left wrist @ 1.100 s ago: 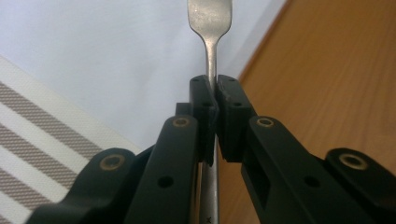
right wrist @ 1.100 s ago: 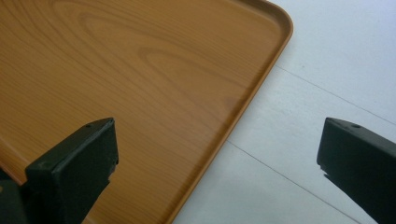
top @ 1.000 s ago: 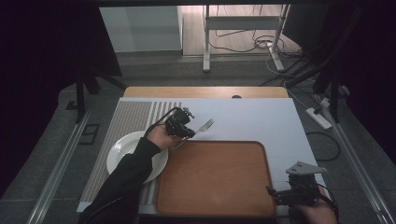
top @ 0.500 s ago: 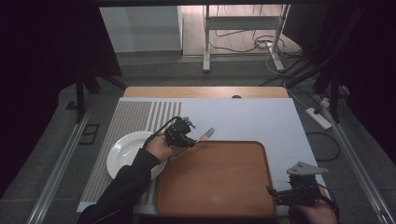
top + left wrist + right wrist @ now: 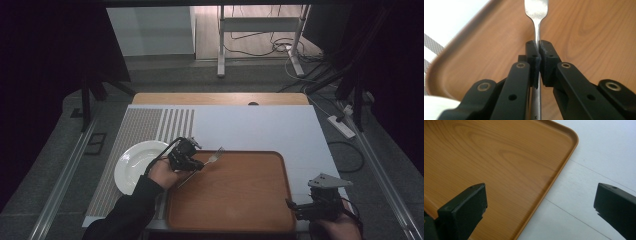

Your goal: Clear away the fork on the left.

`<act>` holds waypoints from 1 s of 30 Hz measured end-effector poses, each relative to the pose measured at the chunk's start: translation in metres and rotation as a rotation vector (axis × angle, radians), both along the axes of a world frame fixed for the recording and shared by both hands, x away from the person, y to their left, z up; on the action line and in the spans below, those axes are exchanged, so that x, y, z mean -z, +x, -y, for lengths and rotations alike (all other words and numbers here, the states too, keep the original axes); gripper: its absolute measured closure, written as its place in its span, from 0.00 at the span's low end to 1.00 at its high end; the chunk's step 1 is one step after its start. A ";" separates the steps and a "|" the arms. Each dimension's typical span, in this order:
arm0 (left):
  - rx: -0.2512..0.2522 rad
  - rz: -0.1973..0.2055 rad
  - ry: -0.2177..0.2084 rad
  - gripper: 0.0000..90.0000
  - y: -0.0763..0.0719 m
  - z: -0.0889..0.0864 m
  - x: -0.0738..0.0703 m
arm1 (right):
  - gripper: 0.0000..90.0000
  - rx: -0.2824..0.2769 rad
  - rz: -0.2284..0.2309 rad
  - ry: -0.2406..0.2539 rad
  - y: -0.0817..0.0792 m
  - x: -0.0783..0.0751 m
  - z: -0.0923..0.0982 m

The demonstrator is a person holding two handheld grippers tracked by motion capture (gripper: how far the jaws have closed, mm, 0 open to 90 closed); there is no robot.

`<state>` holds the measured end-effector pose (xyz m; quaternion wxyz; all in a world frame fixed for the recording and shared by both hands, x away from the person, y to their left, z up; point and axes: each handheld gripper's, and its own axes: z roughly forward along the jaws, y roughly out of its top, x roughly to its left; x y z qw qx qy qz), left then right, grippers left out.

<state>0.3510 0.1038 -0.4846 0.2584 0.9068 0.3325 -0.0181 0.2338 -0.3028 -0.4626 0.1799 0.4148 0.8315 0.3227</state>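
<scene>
- White round plate (image 5: 136, 162) lies on the tabletop (image 5: 260, 130), just left of the tray
- Left hand-held gripper (image 5: 186, 159) is clenched on a fork's (image 5: 537, 30) slim, shiny metal handle; the tines (image 5: 218, 153) point up-right, above the wooden tray's (image 5: 240, 200) upper left corner
- Right hand-held gripper (image 5: 541, 202) hovers released, jaws wide apart, at the tray's right edge
</scene>
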 end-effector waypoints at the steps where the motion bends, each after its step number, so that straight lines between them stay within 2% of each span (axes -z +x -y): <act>1: -0.006 -0.001 0.000 0.95 -0.003 0.000 0.001 | 0.00 0.000 0.000 0.000 0.000 0.000 0.000; 7: -0.001 -0.012 0.012 0.95 -0.017 0.002 0.005 | 0.00 -0.002 0.001 0.006 0.000 0.000 0.000; 11: 0.004 -0.035 0.012 0.95 -0.026 0.003 0.008 | 0.00 -0.006 0.001 0.003 0.000 0.000 0.000; 23: -0.006 -0.066 0.025 0.95 -0.054 0.001 0.015 | 0.00 -0.018 0.001 -0.006 0.000 0.000 -0.001; 28: -0.020 -0.076 0.046 0.95 -0.062 0.000 0.022 | 0.00 -0.019 0.001 -0.008 -0.001 0.000 -0.002; 30: -0.024 -0.077 0.040 0.94 -0.063 -0.001 0.025 | 0.00 -0.020 0.000 -0.008 -0.001 0.000 -0.002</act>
